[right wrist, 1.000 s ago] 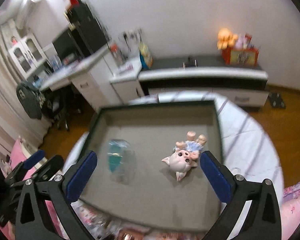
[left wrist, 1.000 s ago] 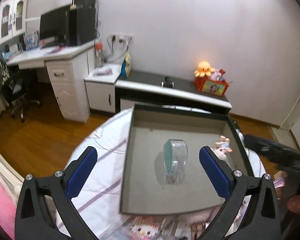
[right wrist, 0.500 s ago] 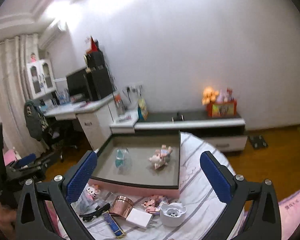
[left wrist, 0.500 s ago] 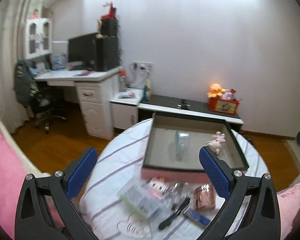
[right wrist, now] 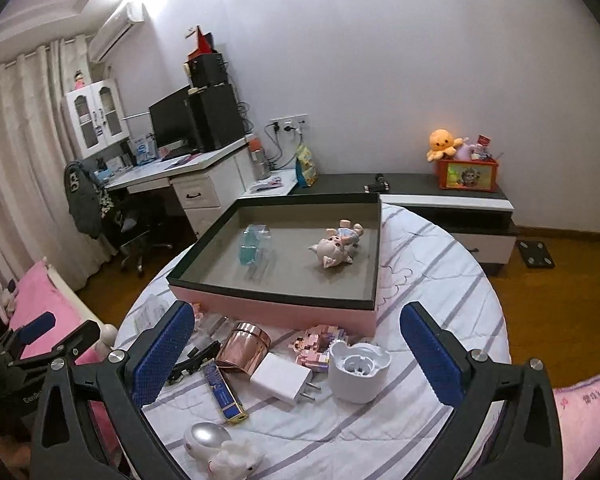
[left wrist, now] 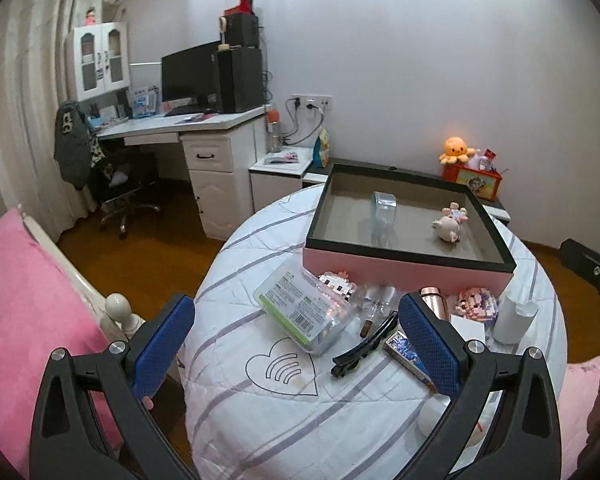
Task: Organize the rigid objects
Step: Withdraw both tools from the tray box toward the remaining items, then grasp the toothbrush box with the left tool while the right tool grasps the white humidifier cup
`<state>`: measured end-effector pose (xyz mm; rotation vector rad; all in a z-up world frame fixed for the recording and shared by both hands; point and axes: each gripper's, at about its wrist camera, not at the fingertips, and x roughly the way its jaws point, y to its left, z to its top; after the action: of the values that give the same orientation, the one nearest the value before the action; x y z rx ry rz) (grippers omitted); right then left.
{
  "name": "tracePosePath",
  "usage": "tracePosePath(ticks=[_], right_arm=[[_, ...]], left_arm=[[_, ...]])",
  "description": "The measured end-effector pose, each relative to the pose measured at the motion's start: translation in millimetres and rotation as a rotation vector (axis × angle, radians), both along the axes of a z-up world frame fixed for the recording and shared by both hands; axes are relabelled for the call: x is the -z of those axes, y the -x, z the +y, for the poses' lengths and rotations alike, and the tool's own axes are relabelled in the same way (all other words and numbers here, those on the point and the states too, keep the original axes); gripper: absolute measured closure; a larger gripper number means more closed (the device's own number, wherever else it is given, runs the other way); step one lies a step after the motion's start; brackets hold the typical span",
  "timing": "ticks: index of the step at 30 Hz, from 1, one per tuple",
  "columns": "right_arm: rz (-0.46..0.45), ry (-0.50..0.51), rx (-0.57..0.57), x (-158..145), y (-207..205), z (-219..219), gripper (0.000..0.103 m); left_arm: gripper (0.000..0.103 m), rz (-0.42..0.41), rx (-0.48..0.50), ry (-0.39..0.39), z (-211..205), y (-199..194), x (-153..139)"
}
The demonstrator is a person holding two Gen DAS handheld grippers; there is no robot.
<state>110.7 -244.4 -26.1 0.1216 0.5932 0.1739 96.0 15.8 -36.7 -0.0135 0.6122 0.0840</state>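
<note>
A pink box with a black rim [left wrist: 404, 266] [right wrist: 272, 304] stands at the far side of a round table. Inside lie a clear teal-tinted container [left wrist: 384, 208] [right wrist: 256, 248] and a pig figurine [left wrist: 448, 226] [right wrist: 336, 248]. In front of the box lie a clear plastic case [left wrist: 304, 306], a black hair clip [left wrist: 364, 346], a copper cup [right wrist: 244, 346], a white charger [right wrist: 286, 378], a white round holder [right wrist: 358, 366], a blue lighter [right wrist: 224, 392] and a pink block toy [right wrist: 314, 346]. My left gripper [left wrist: 296, 344] and right gripper [right wrist: 296, 354] hover open and empty above the table's near side.
The round table carries a striped white cloth [left wrist: 284, 400]. A pink bed [left wrist: 24, 312] lies to the left. A desk with a monitor [left wrist: 188, 80], an office chair [left wrist: 120, 188] and a low cabinet with an orange plush [right wrist: 444, 142] stand along the far wall.
Both grippers have pulled back and up from over the box, so the loose items in front of it have come into view. Container and pig stay in the box.
</note>
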Motion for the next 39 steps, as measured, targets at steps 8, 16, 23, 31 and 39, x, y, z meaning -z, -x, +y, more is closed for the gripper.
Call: tracePosePath(ticks=[8, 16, 23, 31, 39], right_arm=[[0.033, 0.041, 0.168, 9.9, 19.3, 1.4, 0.0], [0.132, 0.107, 0.195, 33.6, -3.2, -6.1, 0.0], [0.222, 0.097, 0.199, 67.1, -24.4, -12.2, 0.0], [0.259, 0.097, 0.189, 82.8, -36.8, -13.0, 0.0], [0.283, 0.085, 0.204, 96.4, -48.6, -16.6, 0.0]], left_arm=[[0.0, 0.016, 0.131, -0.003, 8.0, -19.1, 12.0], [0.0, 0.083, 0.086, 0.027, 17.2, -48.4, 46.1], [0.0, 0.132, 0.088, 0.033, 22.9, -61.9, 66.5], [0.0, 0.19, 0.046, 0.106, 23.7, -80.5, 79.6], [0.0, 0.203, -0.008, 0.228, 29.3, -96.7, 89.8]])
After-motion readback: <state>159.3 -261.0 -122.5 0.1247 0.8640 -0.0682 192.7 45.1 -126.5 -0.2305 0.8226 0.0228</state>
